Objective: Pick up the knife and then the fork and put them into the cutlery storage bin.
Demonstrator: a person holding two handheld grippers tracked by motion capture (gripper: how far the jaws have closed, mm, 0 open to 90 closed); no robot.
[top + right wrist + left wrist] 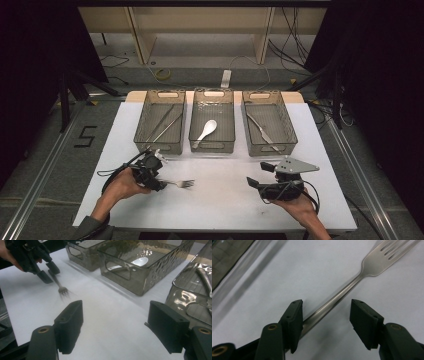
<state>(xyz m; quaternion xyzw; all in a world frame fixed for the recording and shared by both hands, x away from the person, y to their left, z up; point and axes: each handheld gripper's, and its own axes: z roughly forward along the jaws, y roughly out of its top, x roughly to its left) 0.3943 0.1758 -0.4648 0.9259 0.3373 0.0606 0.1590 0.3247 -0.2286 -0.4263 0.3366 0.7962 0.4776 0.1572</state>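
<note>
A metal fork [183, 183] lies flat on the white table, tines pointing right. My left gripper [162, 185] is down at its handle end. In the left gripper view the fork's handle [332, 302] runs between the jaws of the left gripper [325, 305]; it lies close against the left pad [293, 320], while the right pad [364, 321] stands well off it. My right gripper [256, 174] hovers over bare table at the right, open with nothing between its jaws [115, 312]. From there the left gripper [47, 271] and the fork [62, 290] show farther off.
Three clear baskets stand in a row at the back: the left basket [159, 149] holds long metal utensils, the middle basket [212, 148] a white spoon [206, 131], the right basket [270, 151] a knife [262, 132]. White table [220, 205] lies between the hands.
</note>
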